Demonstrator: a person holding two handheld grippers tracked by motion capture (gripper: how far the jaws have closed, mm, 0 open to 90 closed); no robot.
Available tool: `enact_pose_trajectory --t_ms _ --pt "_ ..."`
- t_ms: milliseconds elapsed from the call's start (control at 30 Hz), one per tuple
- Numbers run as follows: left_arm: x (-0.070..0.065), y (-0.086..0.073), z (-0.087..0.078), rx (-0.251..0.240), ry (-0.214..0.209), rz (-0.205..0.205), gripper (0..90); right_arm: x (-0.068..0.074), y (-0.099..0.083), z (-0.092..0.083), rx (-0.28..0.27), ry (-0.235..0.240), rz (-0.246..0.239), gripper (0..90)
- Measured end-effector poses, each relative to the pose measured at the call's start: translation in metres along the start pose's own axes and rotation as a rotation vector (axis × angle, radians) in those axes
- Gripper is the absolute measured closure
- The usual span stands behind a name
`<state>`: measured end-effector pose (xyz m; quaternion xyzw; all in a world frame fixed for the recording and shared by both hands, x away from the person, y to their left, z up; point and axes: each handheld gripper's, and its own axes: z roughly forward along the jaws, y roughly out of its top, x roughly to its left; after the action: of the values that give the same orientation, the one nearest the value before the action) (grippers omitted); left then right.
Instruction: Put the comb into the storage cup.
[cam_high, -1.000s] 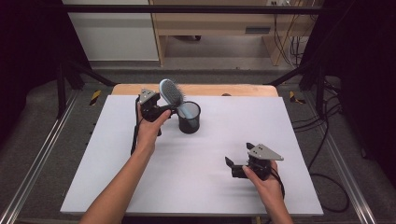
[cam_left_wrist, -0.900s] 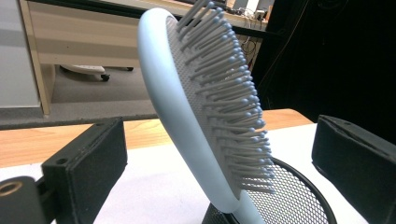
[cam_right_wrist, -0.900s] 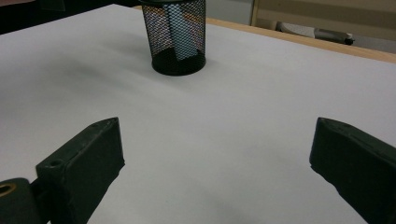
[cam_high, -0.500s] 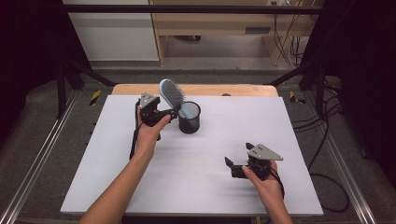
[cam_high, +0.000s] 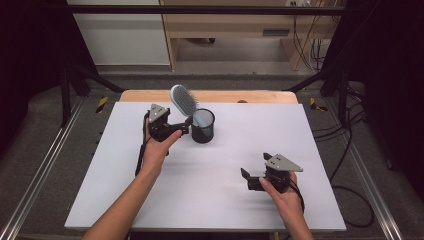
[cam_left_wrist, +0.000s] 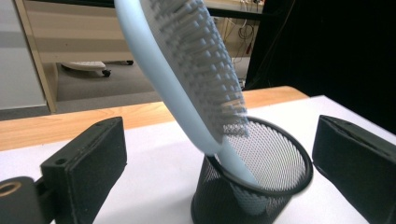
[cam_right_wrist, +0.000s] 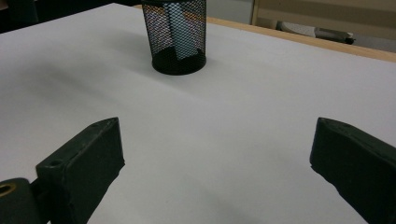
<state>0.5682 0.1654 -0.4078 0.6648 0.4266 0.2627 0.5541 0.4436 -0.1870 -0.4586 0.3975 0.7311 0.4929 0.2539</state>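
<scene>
Blue hairbrush (cam_left_wrist: 187, 79) | handle end hidden inside mesh cup (cam_left_wrist: 275, 163)

Brush (cam_high: 183, 99) stands handle-down in black mesh cup (cam_high: 203, 126), head leaning left, at far centre of white table (cam_high: 100, 190). Left gripper (cam_high: 186, 128) sits just left of cup. Right gripper (cam_high: 245, 178) rests near right, well apart.

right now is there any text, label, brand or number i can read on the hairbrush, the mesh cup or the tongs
None can be read.
Hairbrush: plain pale blue, no marking visible.
Mesh cup: plain black mesh, no label.
Left tongs and right tongs: black pads and grey plates, no print visible.
Table: bare white surface, no writing.
</scene>
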Motion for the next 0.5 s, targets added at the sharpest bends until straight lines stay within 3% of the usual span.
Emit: enact_pose_trajectory --t_ms 500 --pt "-0.006 -0.001 -0.018 0.015 -0.019 0.02 3.1 0.0 0.0 0.0 -0.003 -0.004 0.007 3.2"
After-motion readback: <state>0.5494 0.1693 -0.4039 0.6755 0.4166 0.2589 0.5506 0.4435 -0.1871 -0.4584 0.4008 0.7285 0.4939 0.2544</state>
